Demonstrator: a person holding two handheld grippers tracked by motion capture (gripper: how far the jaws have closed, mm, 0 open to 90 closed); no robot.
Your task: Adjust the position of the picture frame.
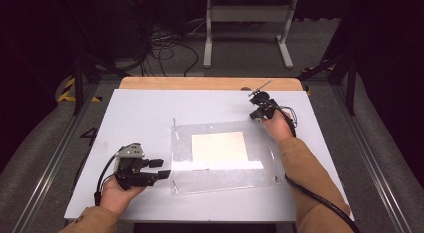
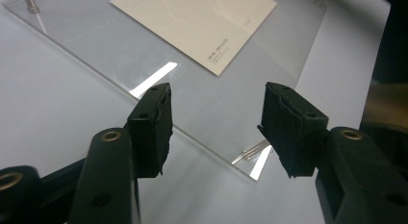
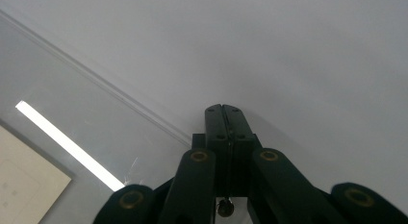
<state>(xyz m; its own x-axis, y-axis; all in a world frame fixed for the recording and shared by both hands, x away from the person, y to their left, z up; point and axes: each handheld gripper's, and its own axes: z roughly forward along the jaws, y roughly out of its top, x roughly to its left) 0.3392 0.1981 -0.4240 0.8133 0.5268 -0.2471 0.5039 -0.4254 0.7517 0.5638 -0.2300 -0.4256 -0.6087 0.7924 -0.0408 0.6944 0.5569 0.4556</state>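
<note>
A clear acrylic plate (image 1: 260,135) lies flat on the white table (image 1: 140,108), with a cream sheet of paper (image 1: 219,146) under its middle. My left gripper (image 1: 161,168) lies at the plate's near left edge, pointing right, its jaws open. In the left gripper view the plate (image 2: 120,56) and its near corner show between the open jaws of the left gripper (image 2: 216,99), and no pad presses on it; the paper (image 2: 202,22) lies beyond. My right gripper (image 1: 256,115) rests by the plate's far right corner. Its jaws (image 3: 223,108) are shut just off the plate's edge (image 3: 96,80).
A thin metal post (image 1: 174,122) stands at the plate's far left corner, and a small screw (image 1: 275,178) sits in its near right corner. A wooden strip (image 1: 210,83) borders the table's far edge. Beyond it, a white stand (image 1: 248,23) and loose cables (image 1: 165,48) are on the floor.
</note>
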